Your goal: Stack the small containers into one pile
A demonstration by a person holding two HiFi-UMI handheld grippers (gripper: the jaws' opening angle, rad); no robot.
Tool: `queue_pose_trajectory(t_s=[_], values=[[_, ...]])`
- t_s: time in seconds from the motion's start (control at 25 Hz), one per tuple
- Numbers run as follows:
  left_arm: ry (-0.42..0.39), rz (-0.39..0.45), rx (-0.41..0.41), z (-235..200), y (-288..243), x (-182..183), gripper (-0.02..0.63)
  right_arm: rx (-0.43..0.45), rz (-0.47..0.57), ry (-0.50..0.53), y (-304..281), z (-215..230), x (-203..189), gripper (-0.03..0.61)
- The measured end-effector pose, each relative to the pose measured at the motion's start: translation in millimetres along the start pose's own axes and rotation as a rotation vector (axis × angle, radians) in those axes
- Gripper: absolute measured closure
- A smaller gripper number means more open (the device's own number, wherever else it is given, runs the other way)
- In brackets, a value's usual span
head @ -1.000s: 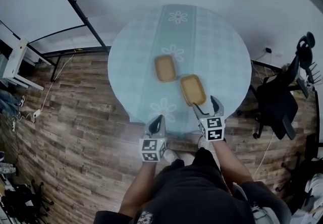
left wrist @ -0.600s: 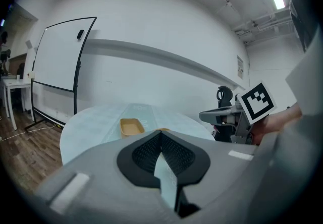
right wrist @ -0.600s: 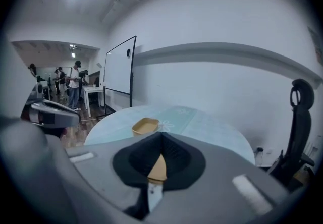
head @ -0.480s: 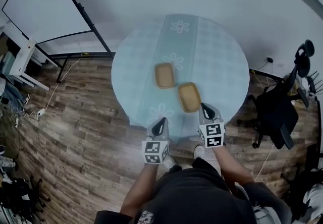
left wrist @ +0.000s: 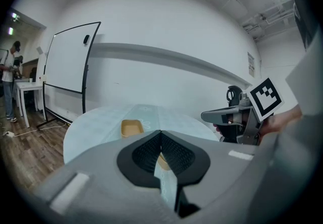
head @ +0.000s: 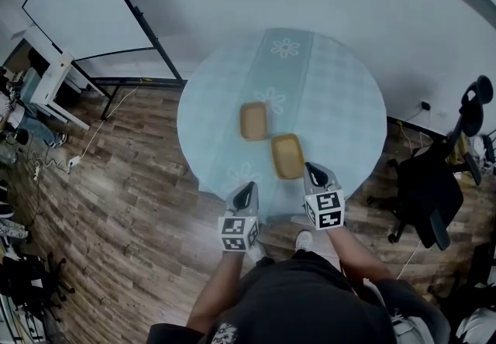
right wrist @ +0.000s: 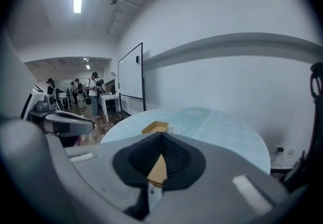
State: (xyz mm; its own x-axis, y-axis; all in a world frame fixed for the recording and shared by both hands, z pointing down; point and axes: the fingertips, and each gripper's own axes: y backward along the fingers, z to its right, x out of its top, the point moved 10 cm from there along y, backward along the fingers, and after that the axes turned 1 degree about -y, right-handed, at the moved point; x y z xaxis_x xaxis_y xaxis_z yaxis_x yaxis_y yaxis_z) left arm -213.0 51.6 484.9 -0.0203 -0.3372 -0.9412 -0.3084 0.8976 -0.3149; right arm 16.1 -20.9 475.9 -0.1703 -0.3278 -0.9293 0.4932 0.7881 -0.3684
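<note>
Two small tan containers lie on the round table (head: 341,102), which has a pale blue cloth. The far container (head: 254,120) (left wrist: 131,127) (right wrist: 155,127) sits near the middle. The near container (head: 287,155) lies to its right, closer to me, and shows as a tan sliver (right wrist: 158,170) through the gap under my right jaws. My left gripper (head: 246,186) (left wrist: 161,132) hangs shut over the table's near edge, holding nothing. My right gripper (head: 310,168) (right wrist: 162,134) (left wrist: 207,115) is shut and holds nothing, just off the near container's near right corner.
A whiteboard on a black stand (head: 85,17) is at the back left, with a white desk (head: 46,79) beside it. A black office chair (head: 434,180) stands to the table's right. Several people (right wrist: 93,92) stand far off by a desk. Wood floor surrounds the table.
The right gripper's jaws went from open beside the near container to shut, with nothing between them. Both grippers rose a little. The two containers have not moved.
</note>
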Motion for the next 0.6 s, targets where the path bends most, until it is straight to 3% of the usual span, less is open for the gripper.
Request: queue_pose_trajectory(t_s=[0.6], values=[[0.056, -0.035, 0.119, 56.1, -33.2, -7.8, 0.620, 0.173, -0.001, -0.051, 7.9, 61.4, -28.0, 0.575]])
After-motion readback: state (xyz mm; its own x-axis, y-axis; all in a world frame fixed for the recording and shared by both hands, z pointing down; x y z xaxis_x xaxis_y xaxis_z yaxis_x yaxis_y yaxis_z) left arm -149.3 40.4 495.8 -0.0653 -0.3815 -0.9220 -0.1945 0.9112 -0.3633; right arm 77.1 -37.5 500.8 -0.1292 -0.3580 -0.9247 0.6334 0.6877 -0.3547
